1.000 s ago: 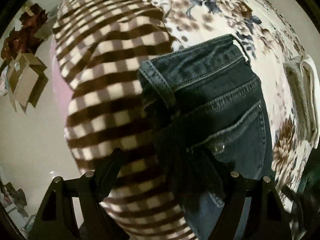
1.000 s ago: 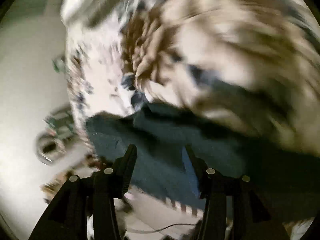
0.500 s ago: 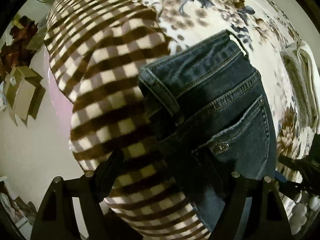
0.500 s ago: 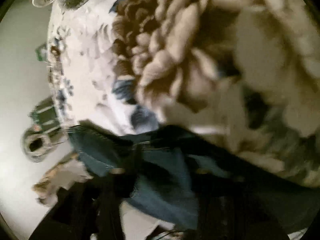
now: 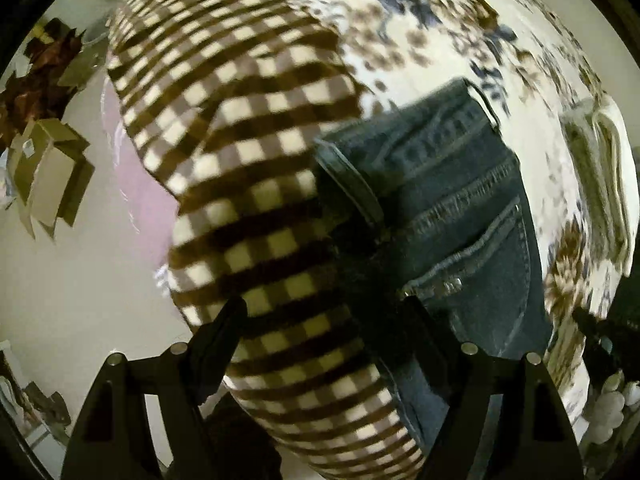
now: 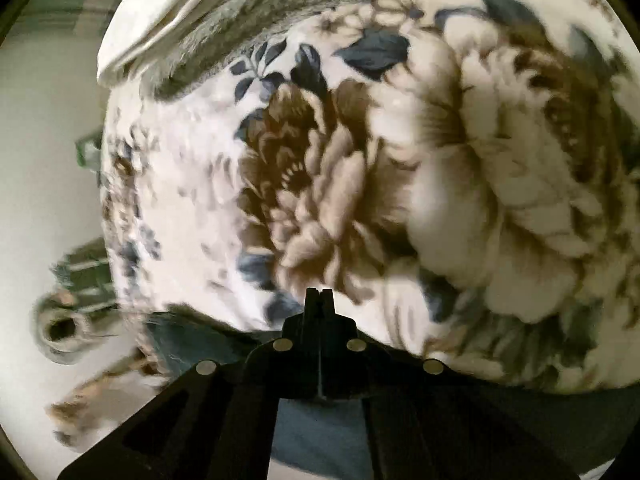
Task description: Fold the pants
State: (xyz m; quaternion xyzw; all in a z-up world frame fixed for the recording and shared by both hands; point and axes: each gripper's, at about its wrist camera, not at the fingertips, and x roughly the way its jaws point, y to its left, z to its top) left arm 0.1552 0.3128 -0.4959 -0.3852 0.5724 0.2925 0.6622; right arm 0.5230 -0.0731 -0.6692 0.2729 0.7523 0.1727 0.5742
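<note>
Right gripper (image 6: 319, 294) went from fingers spread over the denim a second ago to fingers pressed together now, tips meeting above dark blue cloth at the bottom of the right wrist view. Whether cloth is pinched between them: cannot tell, tips look bare against the floral blanket (image 6: 360, 184). Left gripper (image 5: 320, 316) hardly moved, fingers spread wide, nothing between them but the checked blanket (image 5: 240, 168) and the jeans' edge below. Jeans (image 5: 460, 208) lie on the bed, waistband and back pocket up, partly on the checked blanket, partly on the floral one. Folded grey-white towel (image 5: 596, 168) sits near the far right. Judgement: right side looks set to grab a leg or hem; fold not yet made, early stage.
</note>
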